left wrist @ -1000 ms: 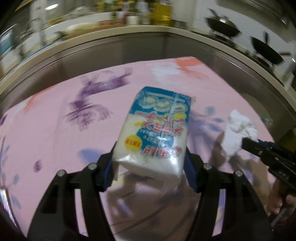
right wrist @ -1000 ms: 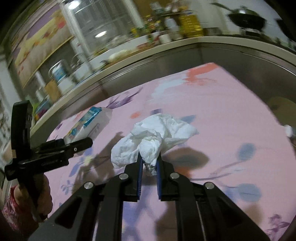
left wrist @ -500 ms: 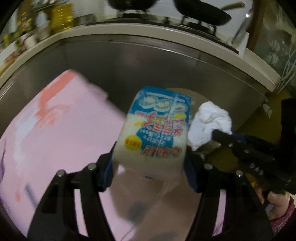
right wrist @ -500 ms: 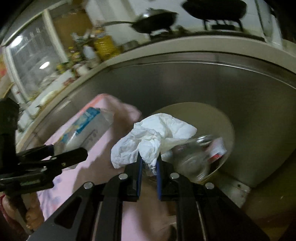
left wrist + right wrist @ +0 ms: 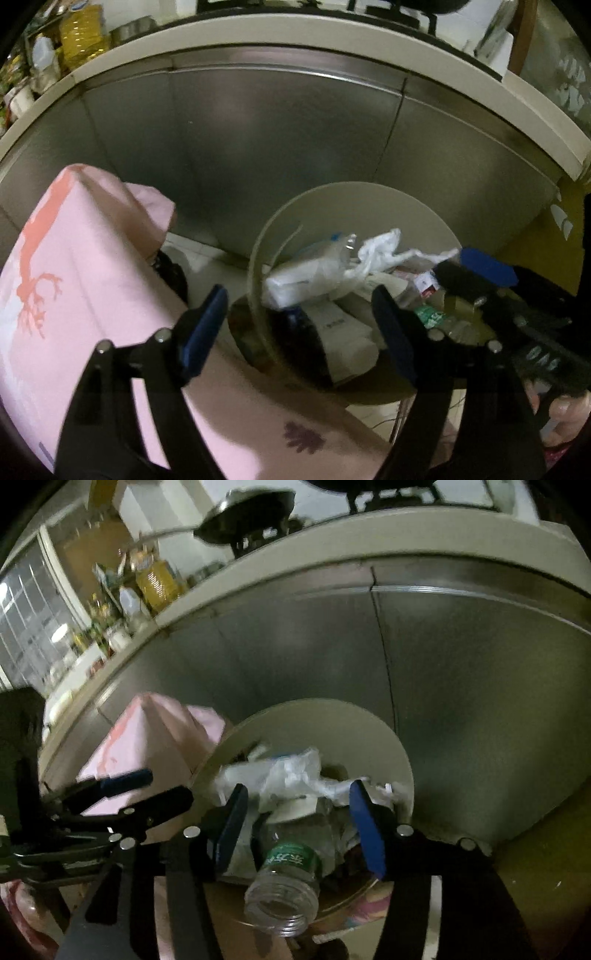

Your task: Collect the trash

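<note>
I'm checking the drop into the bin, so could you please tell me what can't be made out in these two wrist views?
- Bin bottom: both views, covered by piled trash.
- Crumpled tissue: right wrist view, motion blur merges it with the plastic wrapping.
- Bottle label text: right wrist view, too small and blurred.
- The hand on the right gripper: left wrist view, cut off by the edge.

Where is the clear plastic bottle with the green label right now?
In the right wrist view, the plastic bottle lies in the trash bin, low centre, open mouth toward the camera, beneath crumpled white trash.
</note>
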{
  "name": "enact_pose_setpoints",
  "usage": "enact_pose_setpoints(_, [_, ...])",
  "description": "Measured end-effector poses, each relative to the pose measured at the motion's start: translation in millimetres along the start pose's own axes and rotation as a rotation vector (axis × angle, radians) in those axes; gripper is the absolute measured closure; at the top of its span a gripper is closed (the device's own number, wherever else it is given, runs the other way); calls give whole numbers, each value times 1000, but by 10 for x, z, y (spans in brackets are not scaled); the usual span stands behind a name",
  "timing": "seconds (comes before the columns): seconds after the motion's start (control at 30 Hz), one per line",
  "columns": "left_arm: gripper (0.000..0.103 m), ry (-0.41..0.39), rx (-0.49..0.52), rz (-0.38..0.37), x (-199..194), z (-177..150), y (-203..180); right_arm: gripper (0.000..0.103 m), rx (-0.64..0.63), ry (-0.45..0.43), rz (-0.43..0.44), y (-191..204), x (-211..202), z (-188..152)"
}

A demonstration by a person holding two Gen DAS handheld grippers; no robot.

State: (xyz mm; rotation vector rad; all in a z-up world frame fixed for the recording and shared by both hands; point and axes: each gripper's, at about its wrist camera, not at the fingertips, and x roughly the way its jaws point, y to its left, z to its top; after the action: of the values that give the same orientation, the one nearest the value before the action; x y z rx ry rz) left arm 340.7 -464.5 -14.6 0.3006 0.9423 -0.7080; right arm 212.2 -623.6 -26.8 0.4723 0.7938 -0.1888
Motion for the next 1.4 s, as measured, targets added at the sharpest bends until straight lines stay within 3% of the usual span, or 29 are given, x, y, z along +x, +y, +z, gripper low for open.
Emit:
enact_pose_setpoints(0.17, [26, -49, -38, 33, -315, -181, 67, 47, 46, -85, 33, 118, -280, -48])
enact_pose_setpoints(0.37, [23, -121, -31, 111, -779, -503, 120, 46, 117, -128, 67, 378, -537, -282])
enact_pose_setpoints(0.63, [22, -179, -77, 187, -1439, -1036, 238, 44, 153, -120, 80, 718, -819, -698])
enact_pose_setpoints(0.77, [15, -209, -94, 202, -1745, -1317, 304, 42, 187, -108, 73, 798, -1012, -912])
enact_pose_setpoints(1.03, [6, -260, -111, 245, -2198, -1764, 411, 32, 143, -120, 91, 1171, -1356, -1164])
enact_pose_setpoints(1.4, [6, -299, -170, 351, -2602, -2252, 668, 23, 76, -137, 69, 1672, -1542, -1359])
